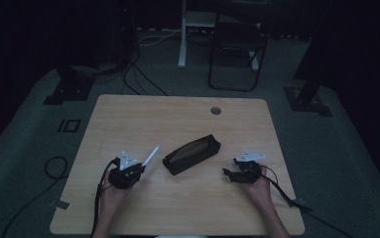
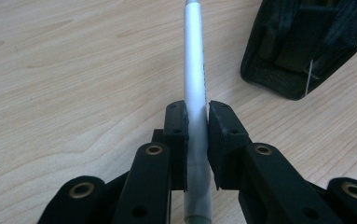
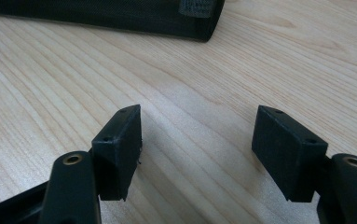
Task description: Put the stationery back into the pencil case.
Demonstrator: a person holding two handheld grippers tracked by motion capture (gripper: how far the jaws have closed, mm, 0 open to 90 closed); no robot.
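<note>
One silver pen point(image 2: 195, 70) sits clamped between the left gripper's point(image 2: 197, 116) jaws, its length pointing ahead over the desk point(image 2: 73, 84) beside a black pouch point(image 2: 302, 42); the right gripper's point(image 3: 197, 140) jaws gape empty.

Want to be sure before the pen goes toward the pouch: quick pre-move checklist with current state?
1. Left gripper shut on the pen: ok, both pads press its barrel.
2. Pen points toward the pouch: ok in the high view, tip aimed up and right at it.
3. Pouch mouth open: ok, tan lining shows through the top in the high view.
4. Right gripper free to steady the pouch: ok, jaws wide apart with nothing between them.
5. Right gripper touching the pouch: not ok, it sits apart, to the pouch's right.
6. Table free between pen tip and pouch: ok.
</note>
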